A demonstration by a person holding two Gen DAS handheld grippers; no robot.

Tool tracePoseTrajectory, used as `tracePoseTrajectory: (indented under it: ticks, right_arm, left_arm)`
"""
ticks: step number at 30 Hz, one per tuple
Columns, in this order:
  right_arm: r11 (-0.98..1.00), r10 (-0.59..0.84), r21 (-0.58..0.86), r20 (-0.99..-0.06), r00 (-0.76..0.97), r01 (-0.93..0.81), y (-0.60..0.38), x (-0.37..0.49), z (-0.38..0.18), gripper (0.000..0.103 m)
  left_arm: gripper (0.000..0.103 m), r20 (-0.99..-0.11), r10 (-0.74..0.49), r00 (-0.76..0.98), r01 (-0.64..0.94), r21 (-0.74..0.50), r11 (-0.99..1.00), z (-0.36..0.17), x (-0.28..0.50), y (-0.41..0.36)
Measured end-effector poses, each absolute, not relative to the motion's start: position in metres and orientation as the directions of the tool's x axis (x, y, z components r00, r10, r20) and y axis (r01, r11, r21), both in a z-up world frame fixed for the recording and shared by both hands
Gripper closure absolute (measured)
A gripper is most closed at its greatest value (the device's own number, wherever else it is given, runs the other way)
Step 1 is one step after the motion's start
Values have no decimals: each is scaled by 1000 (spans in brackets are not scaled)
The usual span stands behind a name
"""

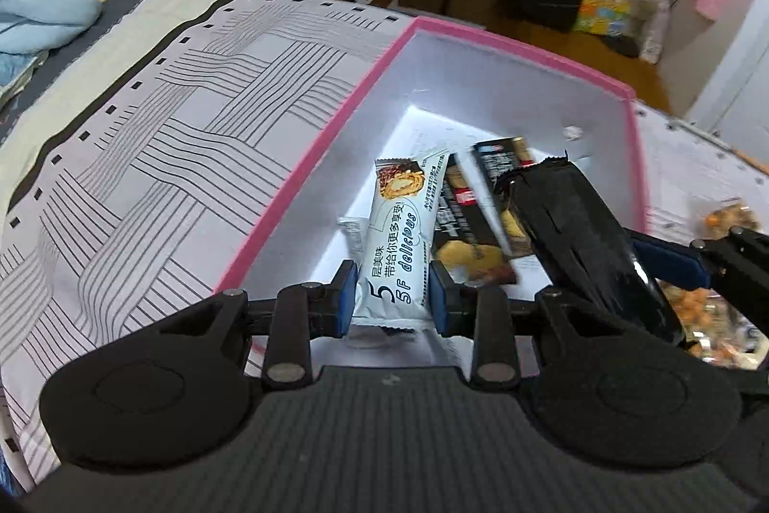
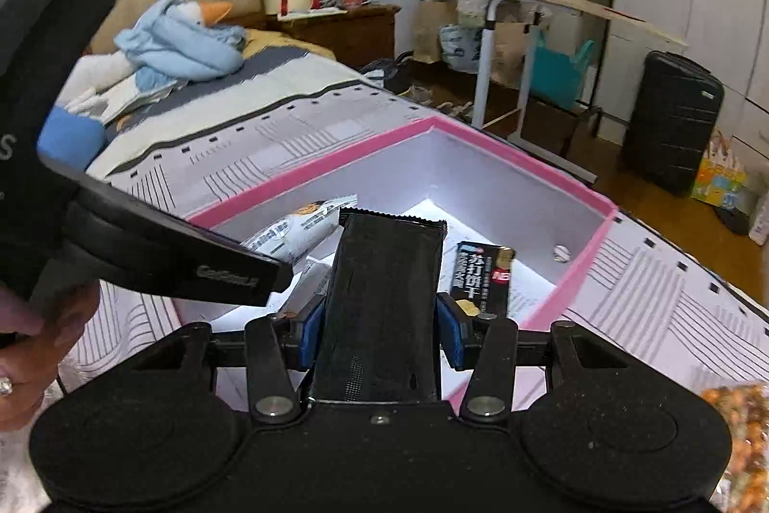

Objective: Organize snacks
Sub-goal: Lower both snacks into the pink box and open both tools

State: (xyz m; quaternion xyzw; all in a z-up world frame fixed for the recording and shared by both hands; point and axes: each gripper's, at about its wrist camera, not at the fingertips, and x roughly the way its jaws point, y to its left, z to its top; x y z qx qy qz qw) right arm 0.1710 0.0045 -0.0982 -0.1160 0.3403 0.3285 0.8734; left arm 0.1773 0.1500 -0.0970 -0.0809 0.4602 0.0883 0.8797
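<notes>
Both hands are loaded, and both loads hang over the same pink-rimmed box [image 1: 307, 157] that sits on the bed [image 1: 158, 118].

The left gripper [image 1: 393, 296] has its fingers [image 1: 347, 296] clamped on the near end of a white snack bar wrapper [image 1: 399, 234] — the one printed "5F delicious" with a cake-roll picture. Its long axis runs straight out along the fingers, the far end pointing into the box and down toward the white floor. Whether that far end already touches the packets below cannot be told.

The right gripper [image 2: 379, 330] is closed on a black foil packet [image 2: 384, 301], again held by one end with the long axis in line with the fingers. In the left wrist view this black foil packet [image 1: 576, 234] comes in slantwise from the right, crossing the box's near right corner, just beside the white bar.

On the box floor lie black soda-cracker packets [image 2: 483, 277], in the right half. A bag of orange-coloured snacks [image 2: 735, 431] lies outside the box on the bed, to the right.

The relation that matters: both bars point the same way into the box and sit close together, left of the cracker packets. The left one looks lower and farther inside, so it seems the natural one to let go first — the bare floor on the box's left side lies right under it.
</notes>
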Motion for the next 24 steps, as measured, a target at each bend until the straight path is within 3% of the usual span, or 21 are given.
tracePoseTrajectory:
  ticks: [9,11,13,17,24]
  right_arm:
    - [701,423,-86,-749,510,-708,40,171,-121,50]
    - [716,397,-101,-755,522,-690,40,172,-124,39]
    - [738,379,-109,-749,543,-666,36,172,-122,34]
    - [757,436,-45,-708,555,-652,12,155,-103,34]
    - [790,507,62,-626,593,-610,-39,118,-53,34]
  left_arm:
    - [70,-857,79,509,-210,-34,977,-123,192,152]
    - [68,-865,63,498,-216,-53,975,-128,192,154]
    - [64,-858,71,508,-233,-57,971,-127,189,157]
    - [56,-812,98,575,-263,-70,962,-111,174,166]
    - [56,-793,14,609,-181,-122,976,-74,139,159]
